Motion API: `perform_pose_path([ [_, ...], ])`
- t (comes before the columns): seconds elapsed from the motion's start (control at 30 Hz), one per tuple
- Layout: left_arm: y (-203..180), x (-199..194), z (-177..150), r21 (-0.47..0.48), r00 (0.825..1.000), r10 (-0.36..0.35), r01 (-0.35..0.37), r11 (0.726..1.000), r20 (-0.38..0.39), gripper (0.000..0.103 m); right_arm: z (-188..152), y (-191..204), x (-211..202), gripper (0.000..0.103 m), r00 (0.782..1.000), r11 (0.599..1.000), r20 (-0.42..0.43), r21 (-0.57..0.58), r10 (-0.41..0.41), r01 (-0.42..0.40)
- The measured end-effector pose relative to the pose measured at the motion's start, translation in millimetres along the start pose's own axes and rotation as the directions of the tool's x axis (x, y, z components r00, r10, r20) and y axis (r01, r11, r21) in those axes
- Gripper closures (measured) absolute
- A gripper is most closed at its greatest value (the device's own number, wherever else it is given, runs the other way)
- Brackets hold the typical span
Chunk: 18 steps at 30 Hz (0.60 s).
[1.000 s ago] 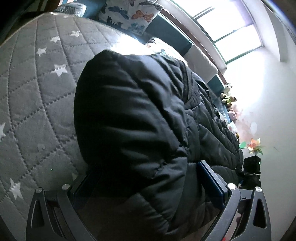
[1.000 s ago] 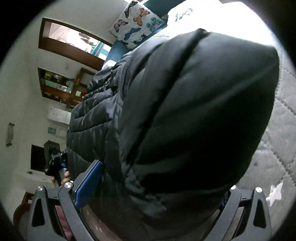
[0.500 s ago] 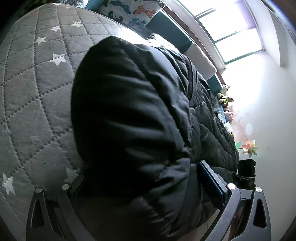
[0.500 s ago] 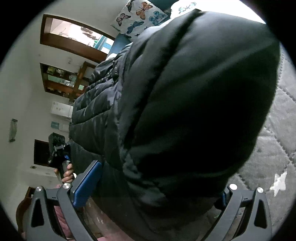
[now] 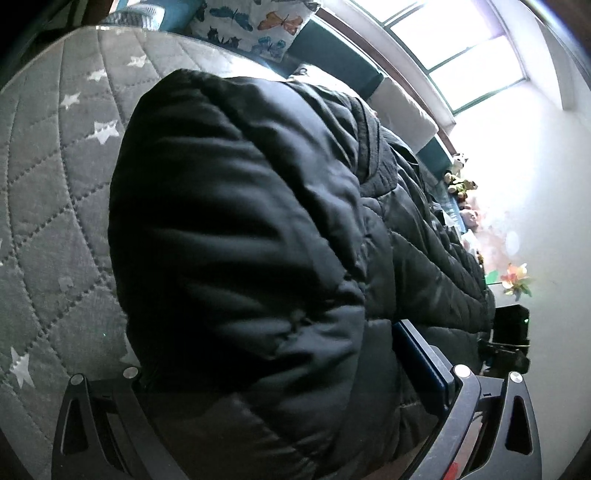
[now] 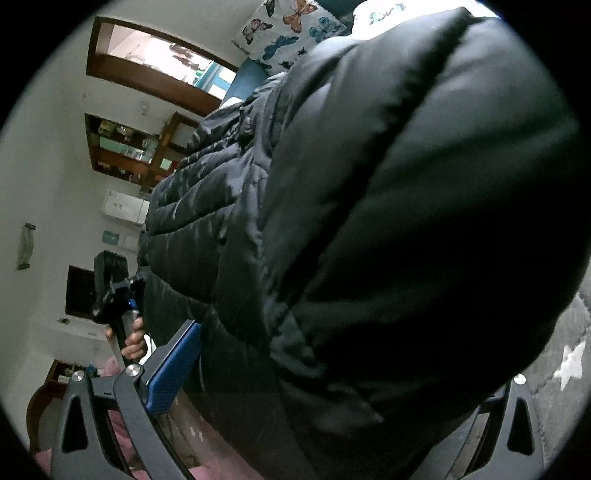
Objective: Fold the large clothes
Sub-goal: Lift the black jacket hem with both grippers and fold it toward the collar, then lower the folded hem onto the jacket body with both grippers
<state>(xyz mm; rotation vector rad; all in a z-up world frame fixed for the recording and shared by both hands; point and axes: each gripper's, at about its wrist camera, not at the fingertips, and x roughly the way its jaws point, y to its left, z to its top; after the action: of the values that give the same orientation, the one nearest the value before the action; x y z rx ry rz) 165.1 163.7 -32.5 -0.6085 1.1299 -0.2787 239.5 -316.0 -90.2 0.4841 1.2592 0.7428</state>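
The jacket (image 5: 240,240), a black quilted puffer, is held up over a grey bedspread (image 5: 48,206) that is stitched in diamonds and printed with white stars. Both wrist views are largely filled by its padded bulk. In the left wrist view, the left gripper (image 5: 280,373) is seen with its jaws spread wide and a thick fold of the jacket packed between them; the blue pad of one finger (image 5: 421,362) is pressed against the fabric, while the other finger is hidden by the cloth. In the right wrist view, the right gripper (image 6: 332,369) is likewise seen set wide around a bunched part of the jacket, with a blue finger (image 6: 173,369) laid against the quilting and its partner mostly covered. The grip appears to be firm on both sides, though the contact itself is hidden. A butterfly-print pillow (image 5: 255,26) is seen beyond the jacket, by a bright window (image 5: 458,48). No brand, label or writing can be read on the jacket or the grippers.
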Motion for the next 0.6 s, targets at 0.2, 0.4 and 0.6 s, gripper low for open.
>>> perform_pose_path([
  [0.2, -30, -21, -8, 0.061, 0.996, 0.076, -0.079, 0.995, 0.051, 0.020, -12, 17, -18, 0.022, 0.998, 0.998, 0.049, -0.049, -0.046, 0.049],
  [0.4, -36, -19, -9, 0.082, 0.994, 0.100, -0.103, 0.991, 0.032, 0.015, -29, 26, -22, 0.026, 0.999, 0.993, 0.010, -0.108, -0.045, 0.046],
  [0.6, -25, -2, -6, 0.047, 0.995, 0.095, -0.097, 0.994, 0.037, 0.000, -17, 4, -12, 0.010, 1.000, 1.000, 0.008, -0.022, 0.010, -0.010],
])
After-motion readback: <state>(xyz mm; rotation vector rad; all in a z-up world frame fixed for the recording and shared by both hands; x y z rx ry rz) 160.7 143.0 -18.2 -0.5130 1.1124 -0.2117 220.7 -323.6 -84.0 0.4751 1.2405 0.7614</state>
